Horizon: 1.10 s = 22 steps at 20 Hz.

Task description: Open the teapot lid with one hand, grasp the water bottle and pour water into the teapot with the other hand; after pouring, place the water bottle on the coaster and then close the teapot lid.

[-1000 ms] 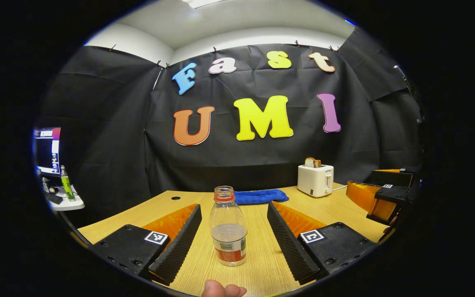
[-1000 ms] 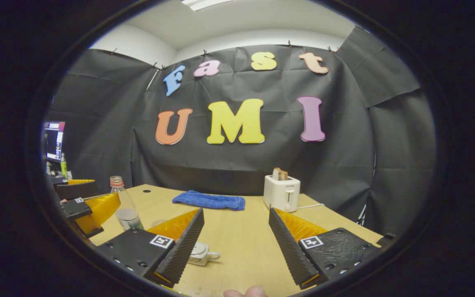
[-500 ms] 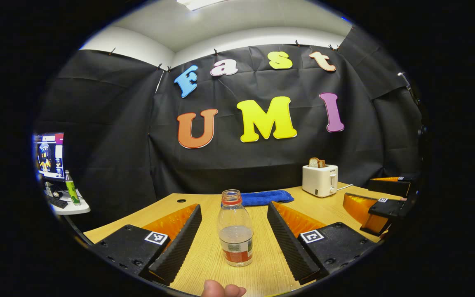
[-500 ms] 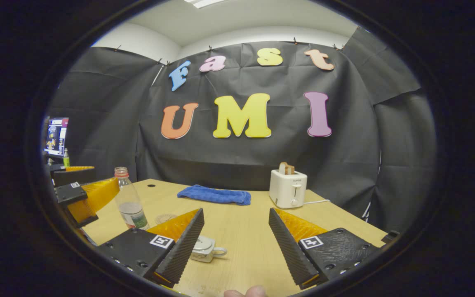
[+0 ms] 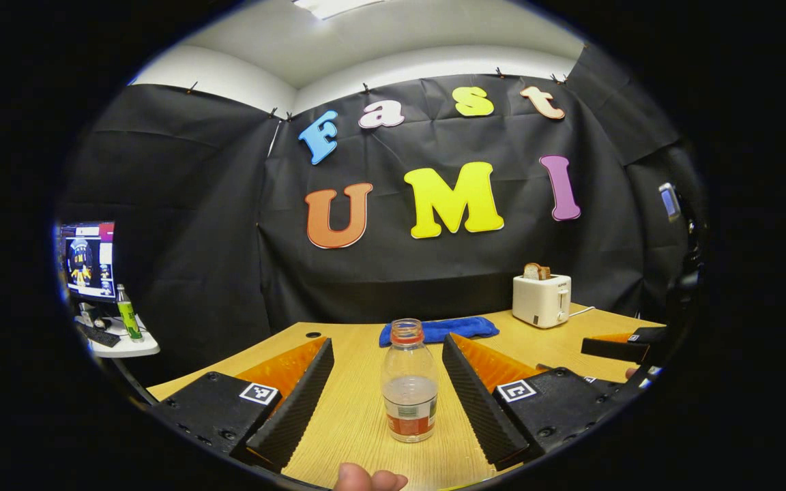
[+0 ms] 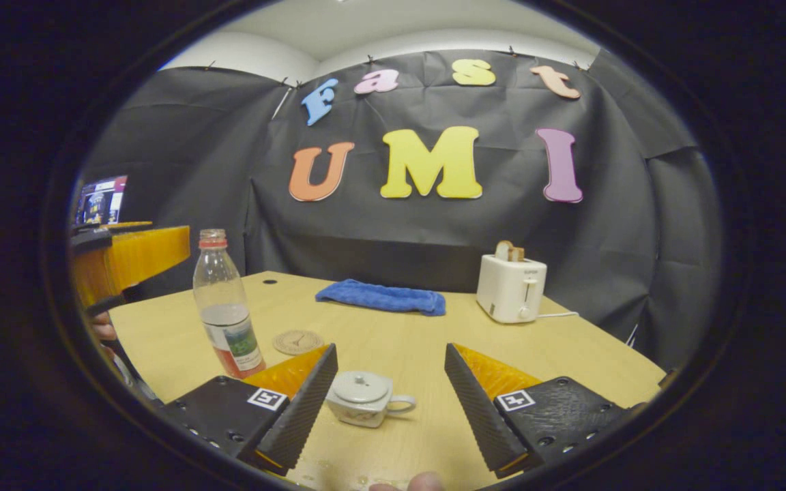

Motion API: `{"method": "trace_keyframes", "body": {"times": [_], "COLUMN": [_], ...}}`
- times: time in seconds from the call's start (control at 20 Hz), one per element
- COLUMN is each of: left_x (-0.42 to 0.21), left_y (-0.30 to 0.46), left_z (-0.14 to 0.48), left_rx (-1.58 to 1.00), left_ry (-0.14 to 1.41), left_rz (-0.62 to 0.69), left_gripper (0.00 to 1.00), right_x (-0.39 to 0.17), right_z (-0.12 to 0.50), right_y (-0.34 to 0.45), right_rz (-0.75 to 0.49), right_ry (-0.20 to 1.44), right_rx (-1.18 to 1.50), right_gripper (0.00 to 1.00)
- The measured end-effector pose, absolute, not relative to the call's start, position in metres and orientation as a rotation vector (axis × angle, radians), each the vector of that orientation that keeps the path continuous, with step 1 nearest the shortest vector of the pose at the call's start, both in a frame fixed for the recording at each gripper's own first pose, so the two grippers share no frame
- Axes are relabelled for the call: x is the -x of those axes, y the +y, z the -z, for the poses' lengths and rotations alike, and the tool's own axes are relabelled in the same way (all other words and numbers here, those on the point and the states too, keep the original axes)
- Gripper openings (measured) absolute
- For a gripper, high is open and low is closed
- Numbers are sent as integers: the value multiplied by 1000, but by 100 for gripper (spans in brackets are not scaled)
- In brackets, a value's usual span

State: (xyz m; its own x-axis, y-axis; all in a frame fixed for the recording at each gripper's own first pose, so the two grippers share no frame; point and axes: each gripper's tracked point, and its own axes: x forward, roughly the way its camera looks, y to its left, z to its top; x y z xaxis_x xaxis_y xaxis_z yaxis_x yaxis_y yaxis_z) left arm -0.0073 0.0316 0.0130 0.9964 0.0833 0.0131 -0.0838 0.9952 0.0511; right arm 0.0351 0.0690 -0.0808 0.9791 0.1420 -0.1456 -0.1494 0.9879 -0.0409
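Both tongs stand released: right tongs [image 6: 389, 399] should centre over the teapot lid [image 6: 361, 387] knob before clenching, left tongs [image 5: 387, 392] squarely flanking the water bottle [image 5: 409, 382].

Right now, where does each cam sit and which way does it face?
Left gripper view: rides the left tool, low over the table, facing the water bottle standing between its open fingers; a fingertip shows at the bottom edge.
Right gripper view: rides the right tool, facing the lidded teapot just ahead of its open fingers, with the coaster behind.
Shared: the water bottle, blue towel, toaster, and each other's tool at the edge.
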Motion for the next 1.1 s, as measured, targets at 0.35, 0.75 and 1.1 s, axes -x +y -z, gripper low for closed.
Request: {"method": "trace_keyframes", "body": {"times": [0.35, 0.75, 1.1], "left_x": [5, 5, 4], "left_y": [43, 52, 56], "left_z": [-11, -9, -9], "left_rx": [-44, -35, -27], "left_ry": [-3, 6, 7], "left_rz": [-104, -123, -124], "left_gripper": [100, 100, 100], "right_x": [-61, -73, -75], "right_z": [105, 113, 120], "right_y": [83, 94, 96], "right_rz": [-169, -189, -211], "right_ry": [194, 215, 235], "right_rx": [68, 90, 54], "right_gripper": [96, 57, 5]}}
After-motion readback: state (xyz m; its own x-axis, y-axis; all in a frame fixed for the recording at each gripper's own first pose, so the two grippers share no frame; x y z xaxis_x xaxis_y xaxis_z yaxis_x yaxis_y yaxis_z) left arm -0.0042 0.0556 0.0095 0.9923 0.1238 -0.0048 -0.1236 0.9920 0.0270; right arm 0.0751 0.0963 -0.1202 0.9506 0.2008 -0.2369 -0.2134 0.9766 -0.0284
